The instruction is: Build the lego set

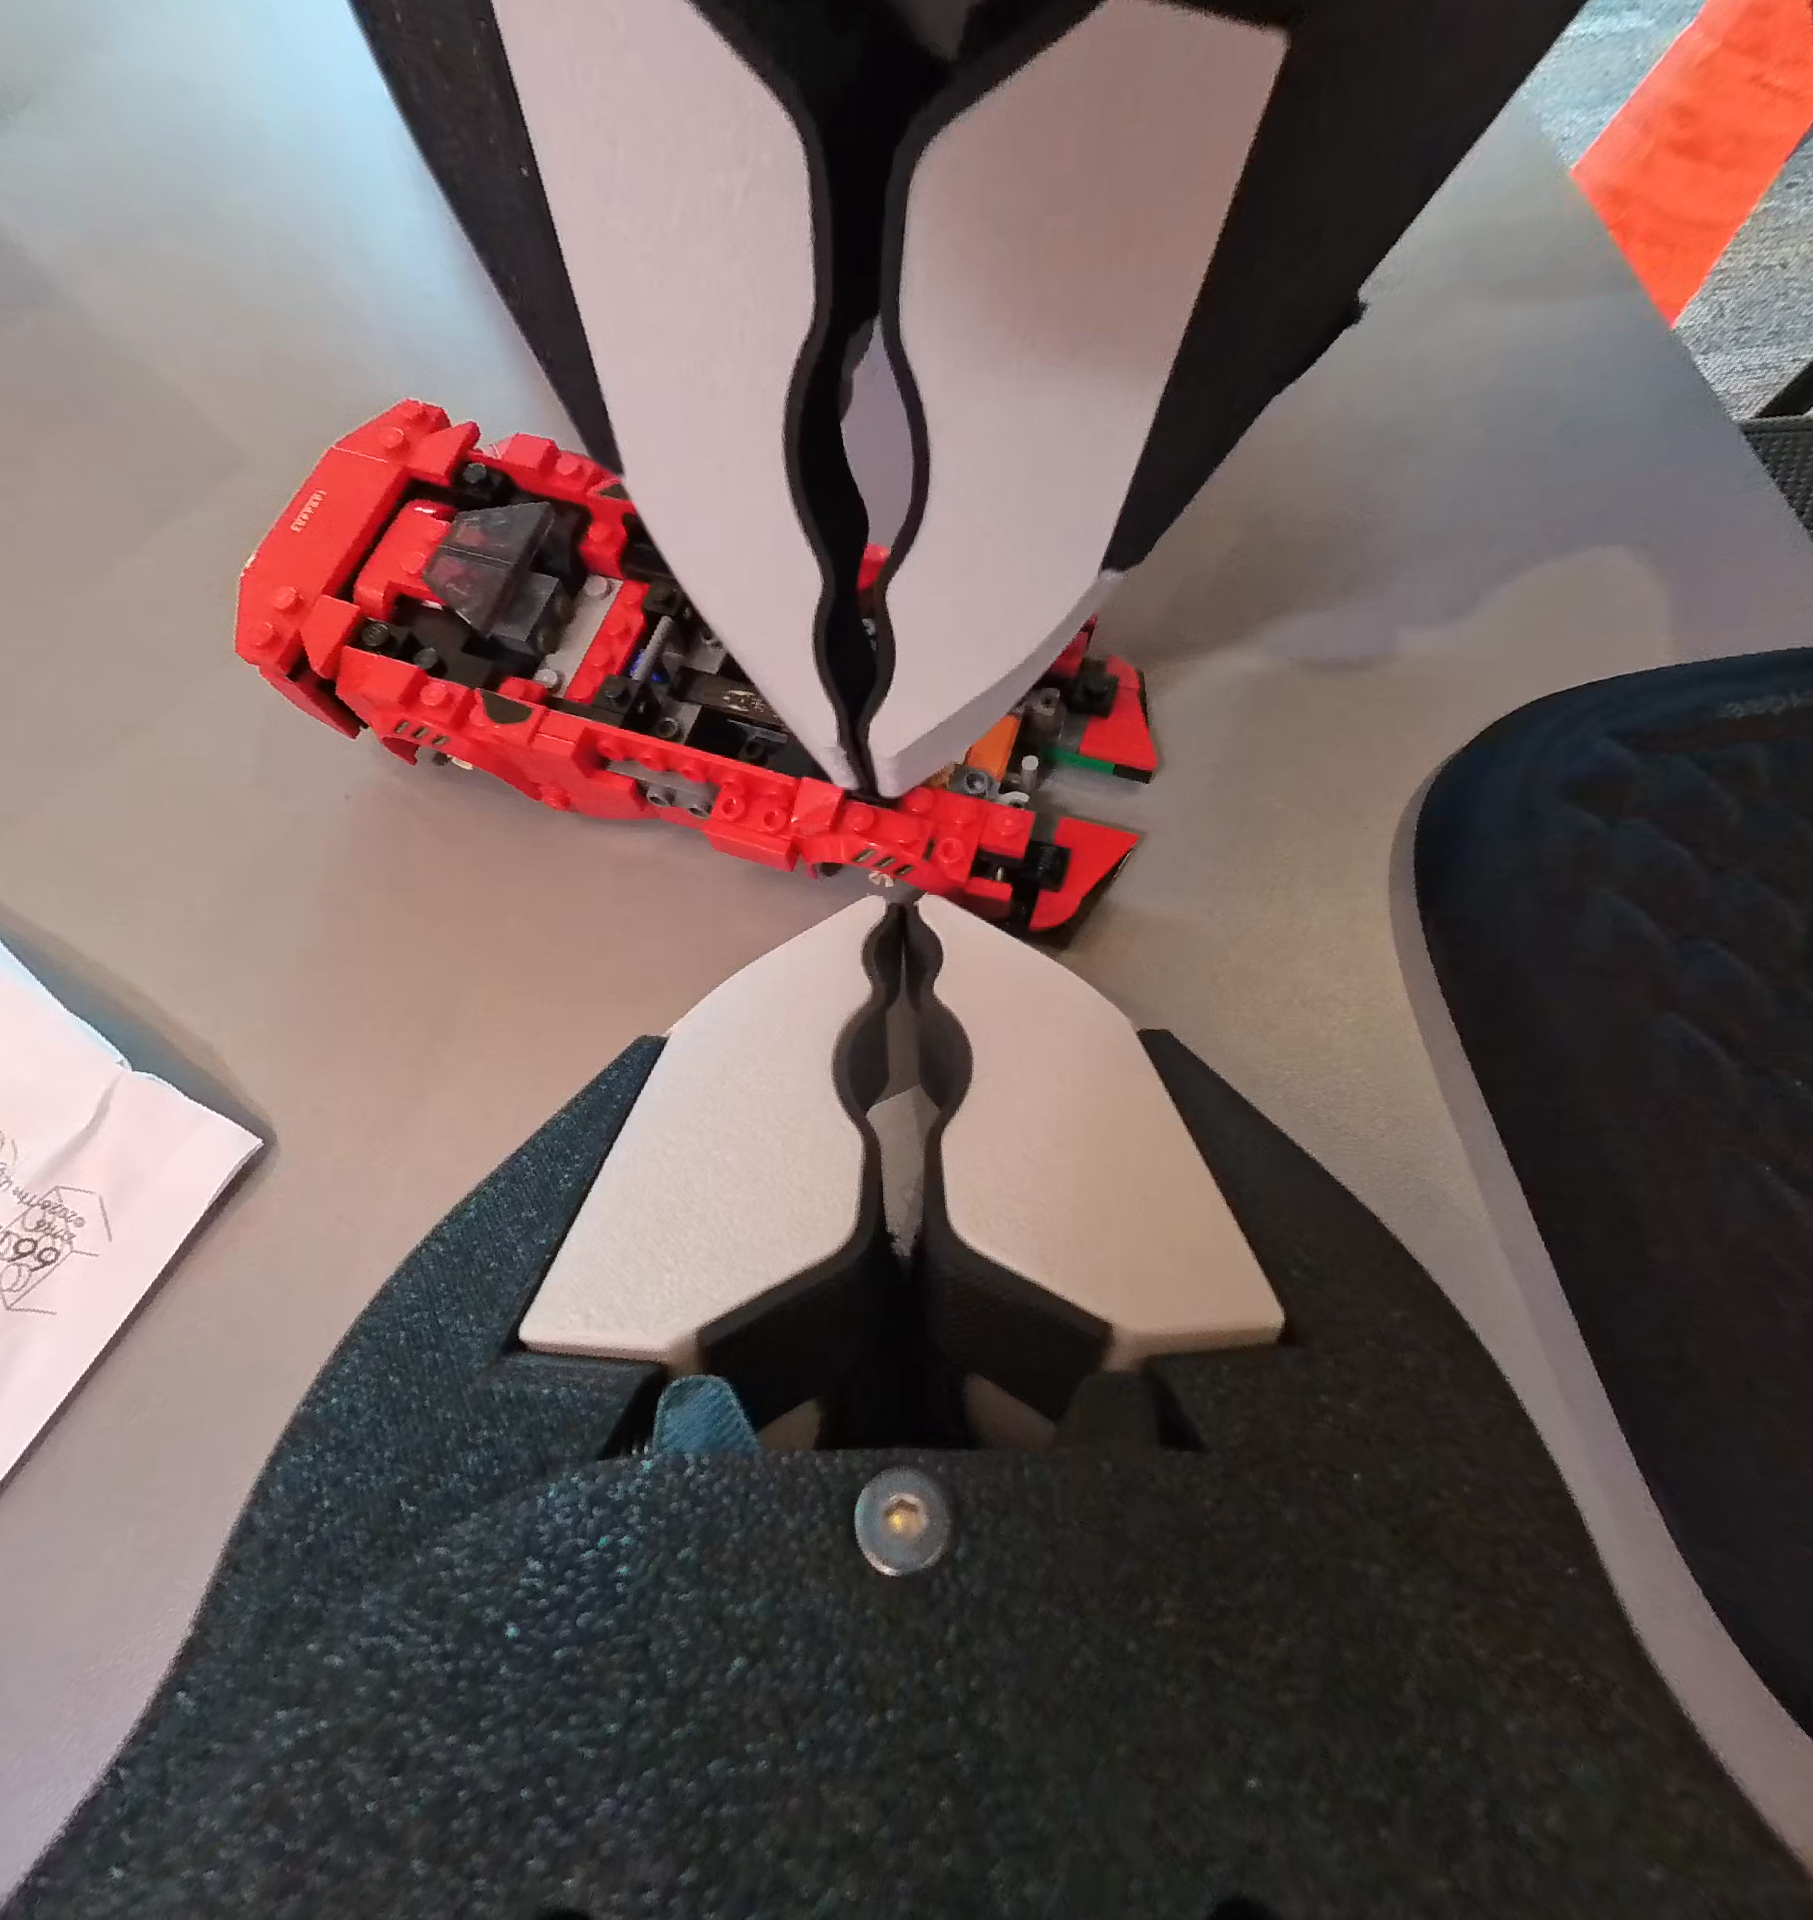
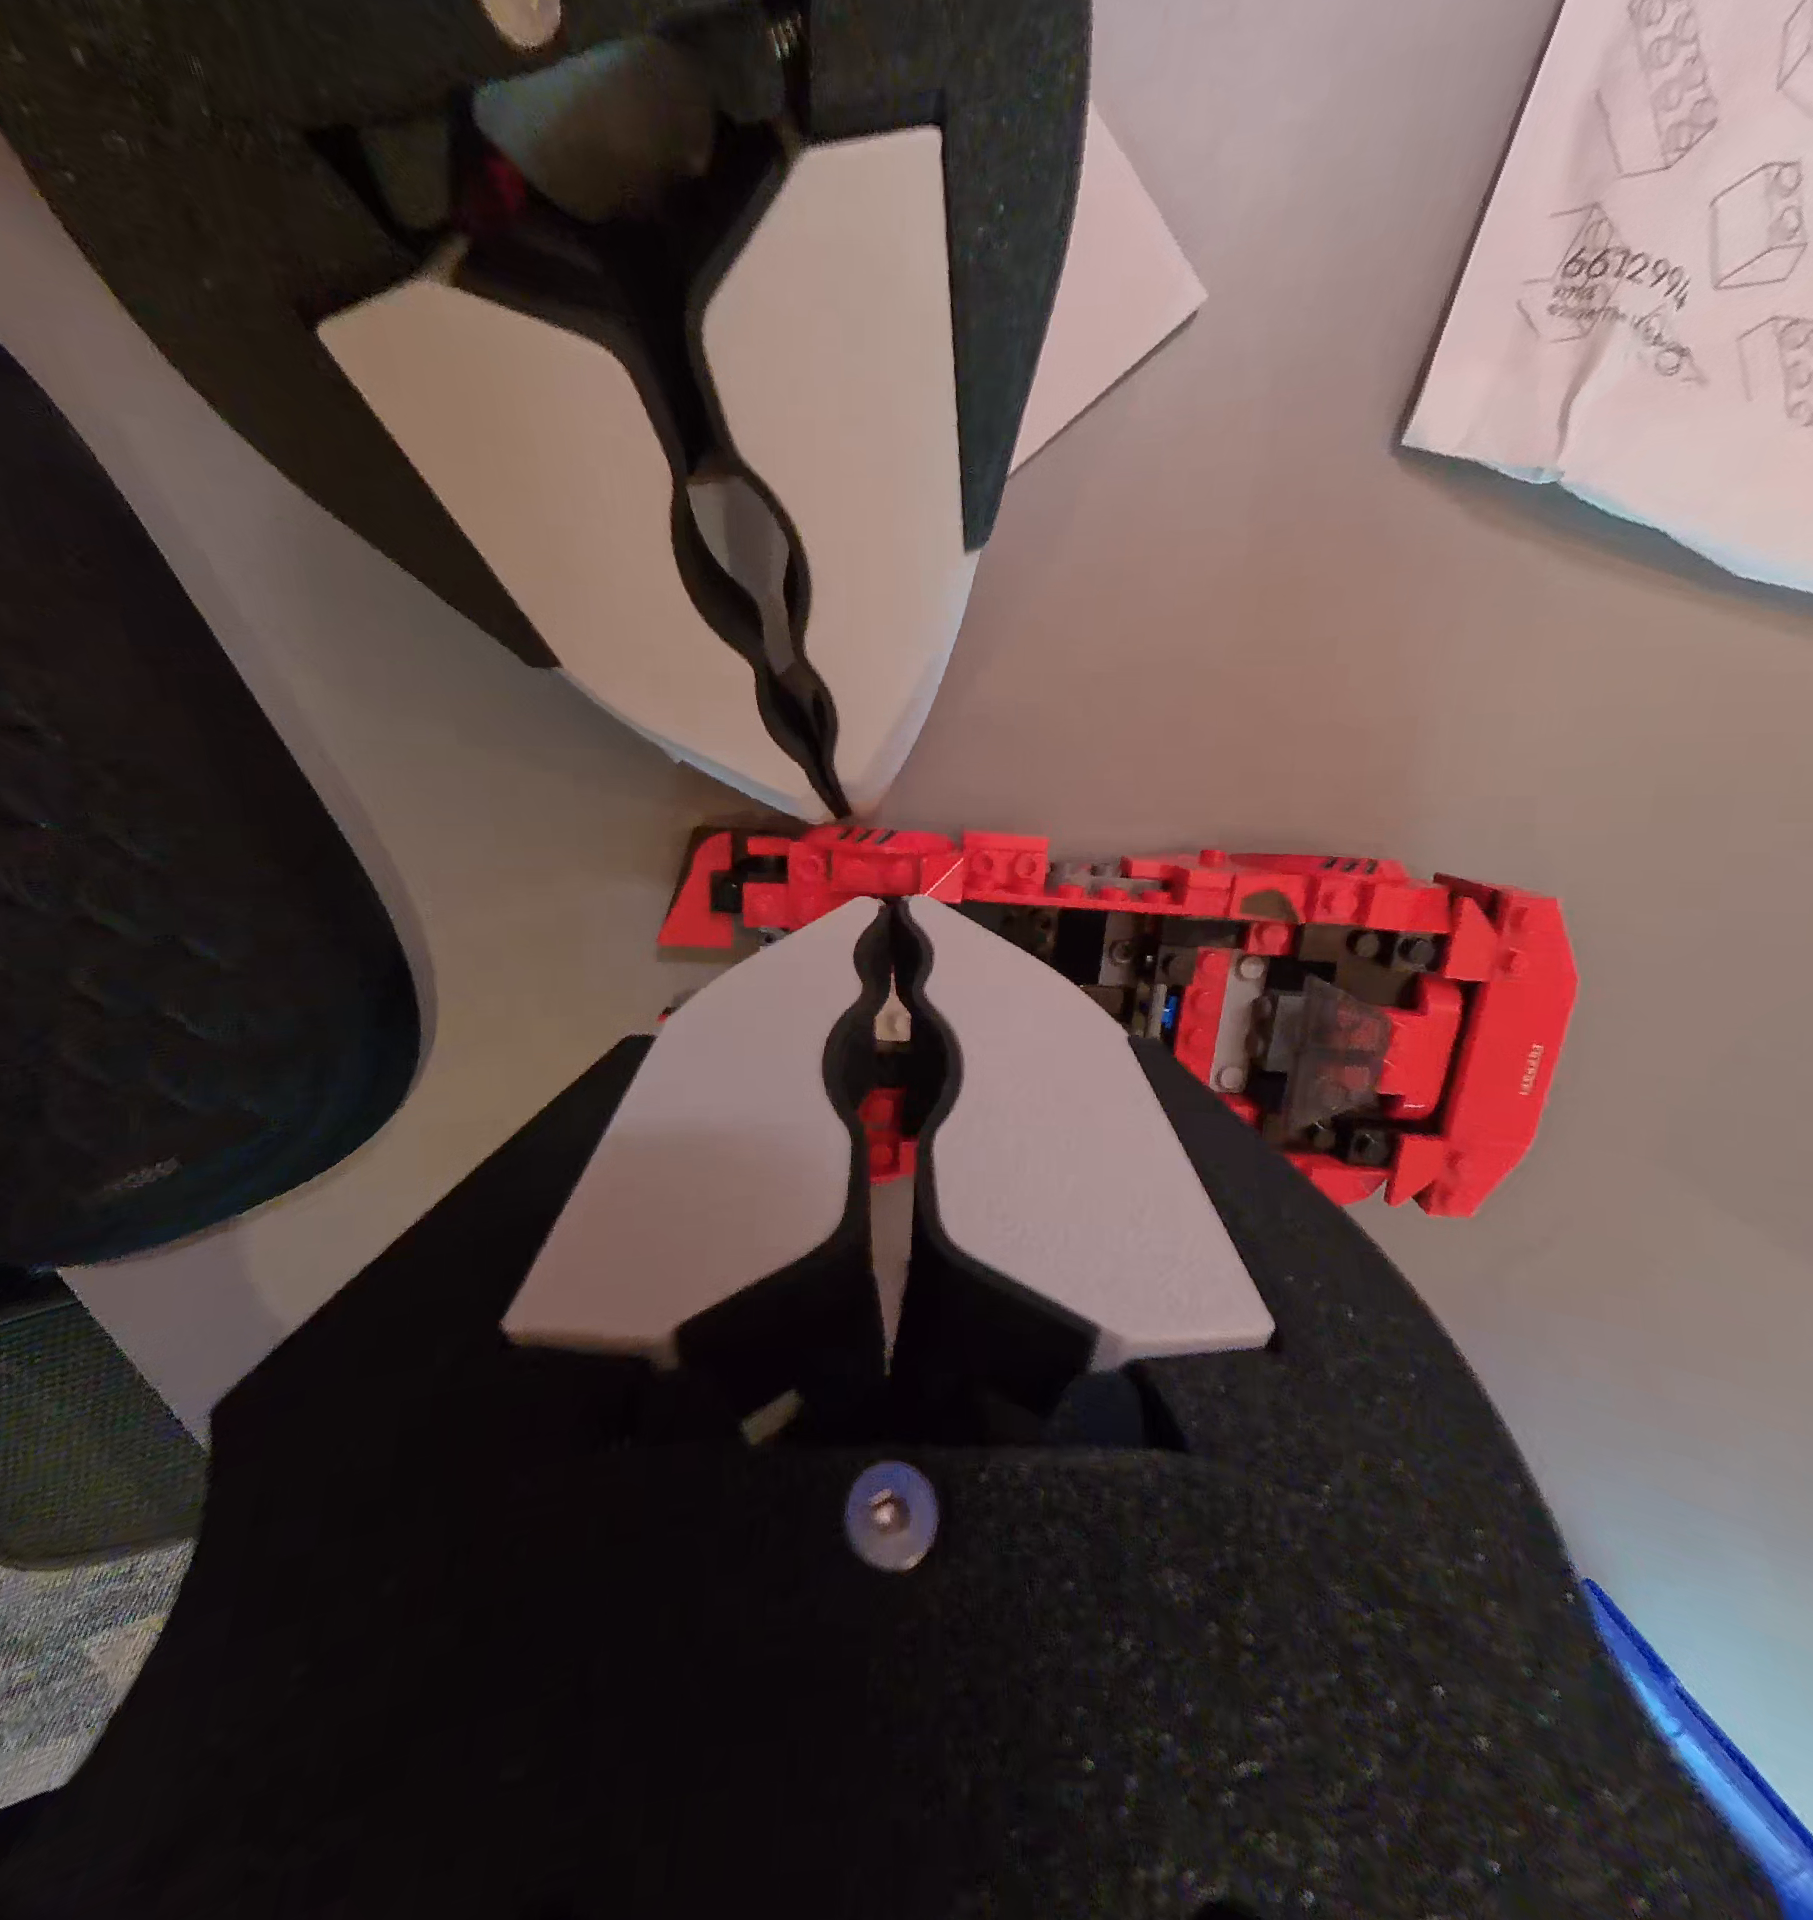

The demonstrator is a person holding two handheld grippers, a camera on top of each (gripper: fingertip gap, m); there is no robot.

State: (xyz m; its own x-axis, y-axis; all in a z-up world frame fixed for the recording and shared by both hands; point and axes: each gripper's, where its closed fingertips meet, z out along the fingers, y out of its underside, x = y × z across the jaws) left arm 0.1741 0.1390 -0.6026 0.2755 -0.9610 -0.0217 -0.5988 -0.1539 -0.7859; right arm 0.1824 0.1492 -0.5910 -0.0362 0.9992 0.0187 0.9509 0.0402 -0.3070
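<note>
Closed together, the left gripper [image 1: 889, 906] is pressed against the red lego car [image 1: 569, 665] on the table [image 1: 310, 987], probably bracing it. From the right view, the right gripper [image 2: 889, 909], also closed, is set opposite.

Red lego car [image 1: 528, 665] — part-built, roofless, studs bare — flat on table

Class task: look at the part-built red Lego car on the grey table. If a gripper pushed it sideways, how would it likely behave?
The red Lego car would probably slide rather than roll: no wheels show. It looks stiff yet fragile; exposed studs and open gaps suggest pieces could pop off. The smooth grey table likely offers little grip.
</note>
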